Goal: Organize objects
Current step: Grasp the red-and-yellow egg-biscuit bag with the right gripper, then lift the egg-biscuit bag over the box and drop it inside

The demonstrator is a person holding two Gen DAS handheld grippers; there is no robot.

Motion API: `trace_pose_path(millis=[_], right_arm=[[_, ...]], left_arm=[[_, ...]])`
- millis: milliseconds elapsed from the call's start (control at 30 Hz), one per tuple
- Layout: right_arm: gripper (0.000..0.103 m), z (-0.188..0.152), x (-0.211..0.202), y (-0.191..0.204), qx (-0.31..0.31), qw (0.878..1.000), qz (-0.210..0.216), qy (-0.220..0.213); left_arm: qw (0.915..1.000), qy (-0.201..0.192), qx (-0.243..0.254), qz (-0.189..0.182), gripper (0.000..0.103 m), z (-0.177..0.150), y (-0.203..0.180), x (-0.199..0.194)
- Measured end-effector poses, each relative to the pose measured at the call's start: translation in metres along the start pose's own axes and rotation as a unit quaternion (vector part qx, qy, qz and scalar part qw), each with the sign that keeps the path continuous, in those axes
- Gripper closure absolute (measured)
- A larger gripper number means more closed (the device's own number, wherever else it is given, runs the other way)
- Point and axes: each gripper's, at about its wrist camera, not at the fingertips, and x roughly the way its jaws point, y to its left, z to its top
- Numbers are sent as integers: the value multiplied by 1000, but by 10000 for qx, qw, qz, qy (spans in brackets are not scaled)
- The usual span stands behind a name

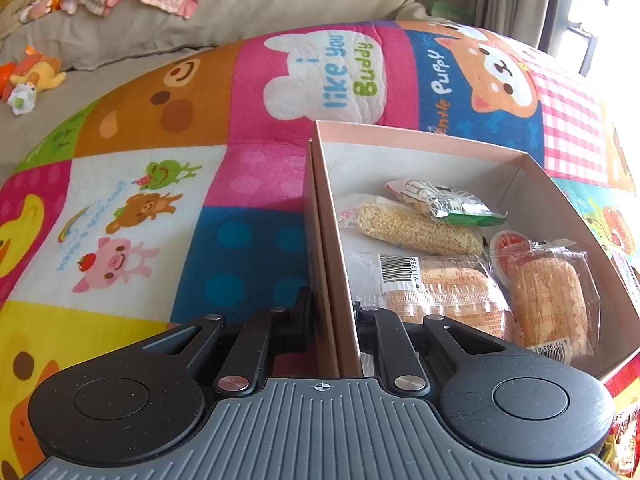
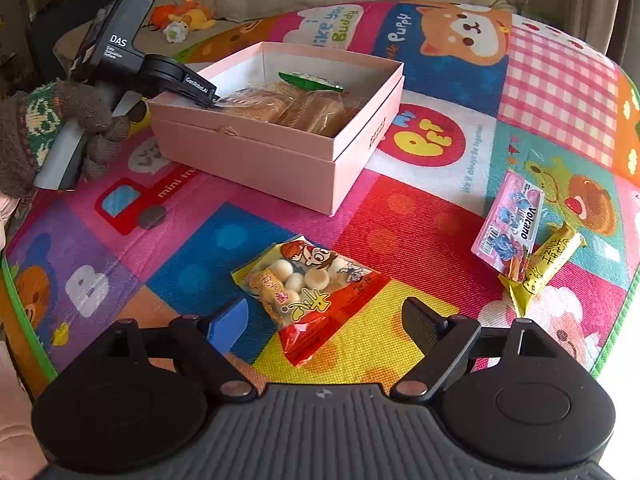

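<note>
I work on a patchwork cartoon play mat in front of a beige sofa. My left gripper pinches the near wall of the one pink box at eleven o'clock, which holds five snack packets. My right gripper is spread over one biscuit bag; two more packets lie at two o'clock.

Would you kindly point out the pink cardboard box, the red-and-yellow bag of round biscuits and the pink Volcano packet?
Pink cardboard box (image 2: 256,168): right wrist view, its near side wall.
Red-and-yellow bag of round biscuits (image 2: 316,300): right wrist view, its middle.
Pink Volcano packet (image 2: 510,224): right wrist view, its printed front.
</note>
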Motion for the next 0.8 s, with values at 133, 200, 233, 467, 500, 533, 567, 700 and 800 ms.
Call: trace_pose_path(millis=[133, 200, 233, 467, 500, 533, 567, 700, 800], right_arm=[[14, 3, -1, 6, -291, 9995, -99, -74], [14, 5, 3, 7, -480, 9986, -204, -71], [14, 7, 5, 7, -600, 9978, -257, -72], [9, 18, 18, 21, -1327, 9909, -200, -145], [9, 20, 21, 23, -1405, 9899, -139, -155], [8, 22, 24, 25, -1442, 9894, -59, -139], [8, 26, 28, 25, -1434, 9896, 7, -110], [8, 38, 40, 19, -1133, 9934, 176, 10], [8, 39, 42, 12, -801, 9962, 284, 186]], left_arm=[[10000, 6, -13, -2, 89, 0, 1, 0], [10000, 11, -13, 3, 89, -1, 0, -1], [10000, 17, 6, 11, 89, -1, 0, -1], [10000, 79, 37, 44, 89, 0, -2, -2], [10000, 79, 24, 39, 89, 0, -2, -2], [10000, 79, 7, 32, 89, 0, -2, -2], [10000, 79, 0, 23, 89, 0, -2, -2], [10000, 80, -31, -24, 89, 0, 0, -2], [10000, 64, -47, -41, 88, 0, 1, -1]])
